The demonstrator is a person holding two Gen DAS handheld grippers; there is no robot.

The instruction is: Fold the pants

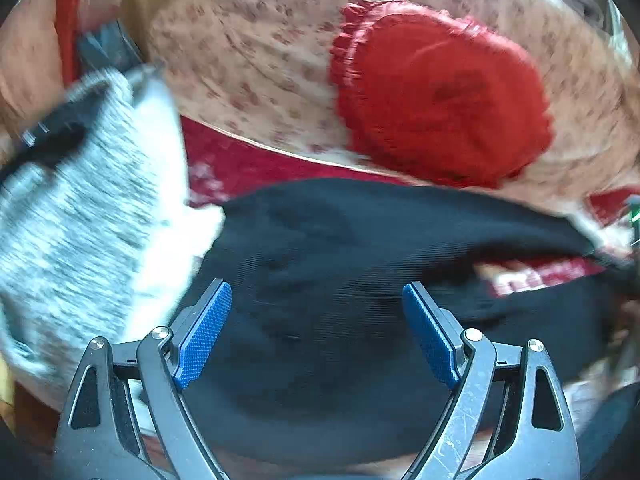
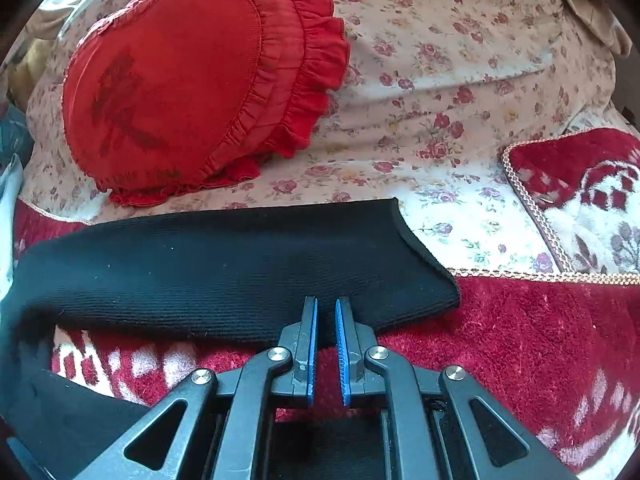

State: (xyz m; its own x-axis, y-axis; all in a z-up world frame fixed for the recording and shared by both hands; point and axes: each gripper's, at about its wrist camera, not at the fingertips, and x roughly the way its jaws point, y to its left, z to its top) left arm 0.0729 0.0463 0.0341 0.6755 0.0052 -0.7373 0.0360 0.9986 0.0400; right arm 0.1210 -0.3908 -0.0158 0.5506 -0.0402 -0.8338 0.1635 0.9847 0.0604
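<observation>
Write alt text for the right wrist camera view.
The right gripper, nearly closed, sits at the edge of black pants laid on a red patterned blanket. Behind them, a red ruffled cushion rests on a floral sheet.

Home setting, bedroom or living room, soft furniture surface (bed or sofa, cannot tell which). Cues: cream floral-print sheet [image 2: 440, 92] spread over the back part; round red frilled cushion [image 2: 192, 84] lying on it; plush red-and-white patterned blanket [image 2: 520, 340] with braided trim edge covering the front. Grey knit garment [image 1: 80, 220] at left, blurred. All domestic textiles, daylight on fabric.
</observation>
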